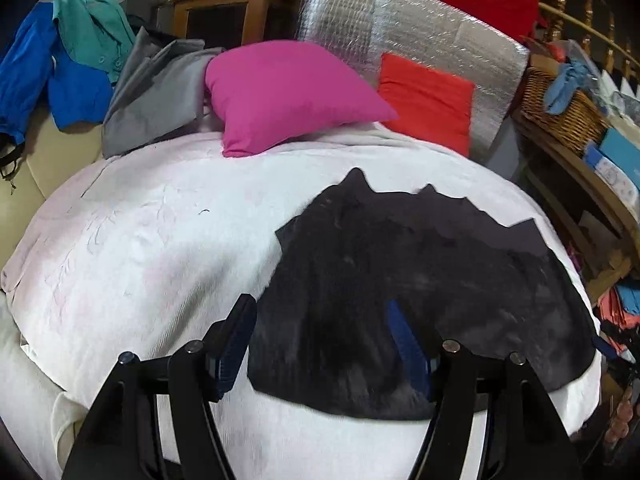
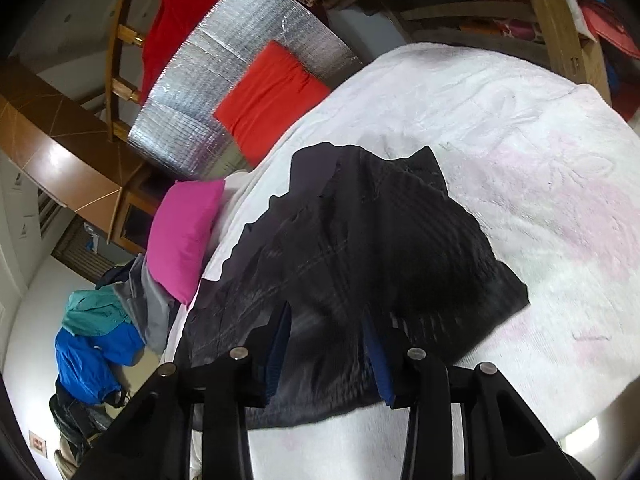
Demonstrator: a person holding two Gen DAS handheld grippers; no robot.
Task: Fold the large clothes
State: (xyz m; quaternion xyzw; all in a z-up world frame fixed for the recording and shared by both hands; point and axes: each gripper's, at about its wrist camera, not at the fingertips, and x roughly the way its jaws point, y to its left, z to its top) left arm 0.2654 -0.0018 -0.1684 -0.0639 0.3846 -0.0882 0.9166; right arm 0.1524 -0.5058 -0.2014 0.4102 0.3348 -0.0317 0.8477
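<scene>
Far right, beside the bed: a wicker basket holding a light blue cloth (draped over its rim). Near side of the white blanket, right of centre: a black garment, lying crumpled and partly folded. Left gripper held open above the garment's near left edge, nothing between the fingers. Right gripper narrower but open over the same garment, pads apart; whether touching the cloth, cannot tell. Far end: pink pillow, red pillow.
</scene>
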